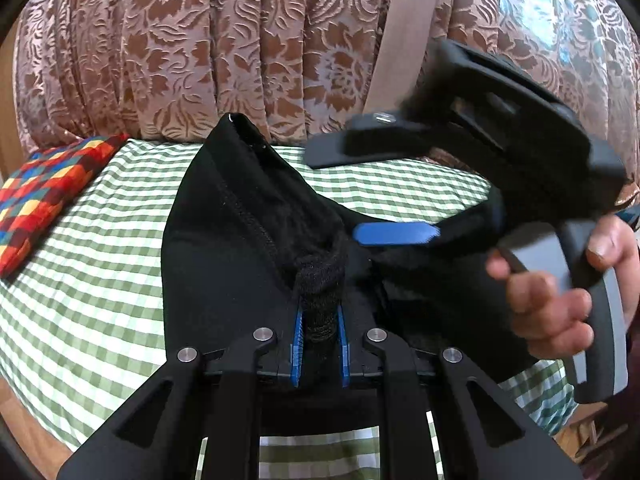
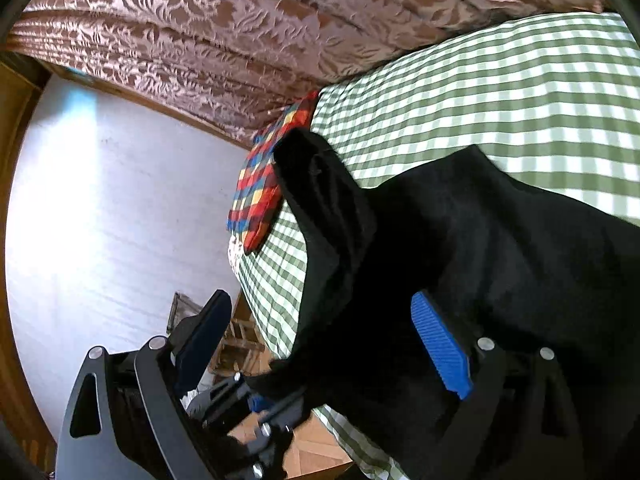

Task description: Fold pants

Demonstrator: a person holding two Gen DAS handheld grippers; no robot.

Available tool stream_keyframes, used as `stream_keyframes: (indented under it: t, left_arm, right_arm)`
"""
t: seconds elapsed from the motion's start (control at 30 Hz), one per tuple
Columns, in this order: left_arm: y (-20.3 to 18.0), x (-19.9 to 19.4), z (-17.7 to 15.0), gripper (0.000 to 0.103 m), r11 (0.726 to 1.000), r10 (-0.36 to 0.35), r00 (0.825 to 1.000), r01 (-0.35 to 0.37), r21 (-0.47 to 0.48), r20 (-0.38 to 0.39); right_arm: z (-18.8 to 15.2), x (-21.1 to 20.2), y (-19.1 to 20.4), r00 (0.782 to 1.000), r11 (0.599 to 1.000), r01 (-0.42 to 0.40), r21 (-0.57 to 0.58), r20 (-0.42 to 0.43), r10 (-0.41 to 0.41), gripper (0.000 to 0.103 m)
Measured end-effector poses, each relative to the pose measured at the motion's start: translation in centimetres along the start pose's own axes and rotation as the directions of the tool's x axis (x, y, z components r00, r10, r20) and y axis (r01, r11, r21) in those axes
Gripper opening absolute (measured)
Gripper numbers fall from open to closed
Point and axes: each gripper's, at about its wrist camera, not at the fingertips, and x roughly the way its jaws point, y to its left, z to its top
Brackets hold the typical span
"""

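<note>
Black pants (image 1: 224,240) lie partly lifted over a green checked bed (image 1: 80,300). My left gripper (image 1: 321,344) is shut on a bunched fold of the black cloth, which sticks up between its blue pads (image 1: 298,340). A hand (image 1: 552,300) holds my right gripper (image 1: 360,192) on the right, open, one finger above the pants and its blue pad just over the cloth. In the right wrist view the right gripper (image 2: 320,308) stands wide open. A hanging edge of the pants (image 2: 500,260) falls between its fingers, and neither pad presses on it. The left gripper (image 2: 256,404) shows low in that view.
A multicoloured checked pillow (image 1: 52,192) (image 2: 264,184) lies at the bed's far left corner. A brown floral curtain (image 1: 200,60) (image 2: 200,40) hangs behind the bed (image 2: 500,100). A pale surface (image 2: 100,200) and wooden floor (image 2: 312,452) lie beyond the bed's edge.
</note>
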Motion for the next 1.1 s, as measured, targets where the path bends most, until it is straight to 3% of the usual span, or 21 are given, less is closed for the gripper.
stream_keyframes:
  t: [0.13, 0.2, 0.3, 0.37, 0.43, 0.57, 0.63, 0.7, 0.8, 0.93, 1.1]
  left_arm:
    - [-0.2, 0.3, -0.1, 0.012, 1.0, -0.003, 1.0, 0.003, 0.007, -0.006]
    - [-0.3, 0.4, -0.1, 0.012, 1.0, -0.003, 1.0, 0.003, 0.008, -0.007]
    - [-0.3, 0.5, -0.2, 0.012, 1.0, -0.005, 1.0, 0.005, 0.01, -0.01]
    - [-0.3, 0.5, -0.2, 0.012, 1.0, 0.003, 1.0, -0.003, 0.012, -0.008]
    - [-0.3, 0.5, -0.3, 0.012, 1.0, 0.003, 1.0, -0.003, 0.011, -0.008]
    - [0.3, -0.5, -0.5, 0.013, 0.999, -0.036, 0.999, 0.036, 0.003, 0.019]
    - [1.0, -1.3, -0.8, 0.019, 0.997, -0.081, 0.996, 0.081, -0.017, 0.032]
    - [2.2, -2.5, -1.2, 0.039, 0.982, -0.177, 0.983, 0.18, -0.061, 0.049]
    - [4.6, -5.1, -2.1, 0.044, 0.945, -0.291, 0.951, 0.303, -0.122, 0.106]
    - [8.9, -8.4, -2.0, 0.044, 0.947, -0.195, 0.968, 0.228, -0.225, 0.161]
    - [13.0, -8.5, -2.2, 0.044, 0.915, -0.074, 0.988, 0.122, -0.383, 0.139]
  right_arm:
    - [0.5, 1.8, 0.5, 0.998, 0.999, 0.037, -0.028, -0.043, -0.038, 0.09]
    - [0.6, 2.7, 0.7, 0.997, 0.998, 0.043, -0.048, -0.067, -0.046, 0.084]
    - [0.5, 3.7, 1.1, 0.992, 0.993, 0.077, -0.091, -0.088, -0.085, 0.056]
    - [0.3, 4.0, 1.2, 0.989, 0.987, 0.105, -0.118, -0.094, -0.117, 0.022]
    - [0.3, 4.0, 0.8, 0.986, 0.984, 0.129, -0.125, -0.088, -0.141, 0.013]
    - [-0.2, 3.1, 0.8, 0.988, 0.984, 0.127, -0.127, -0.067, -0.137, 0.012]
    - [-0.4, 2.9, 1.6, 0.989, 0.982, 0.128, -0.139, -0.055, -0.137, 0.012]
    - [-0.6, 2.2, 2.1, 0.992, 0.983, 0.116, -0.144, -0.041, -0.123, 0.012]
    - [-0.5, 1.4, 2.5, 0.993, 0.983, 0.109, -0.144, -0.02, -0.113, 0.012]
    - [-0.9, 0.2, 3.2, 0.995, 0.984, 0.095, -0.15, 0.004, -0.096, 0.012]
    - [-2.0, -3.2, 5.7, 0.997, 0.978, 0.068, -0.196, 0.051, -0.059, 0.012]
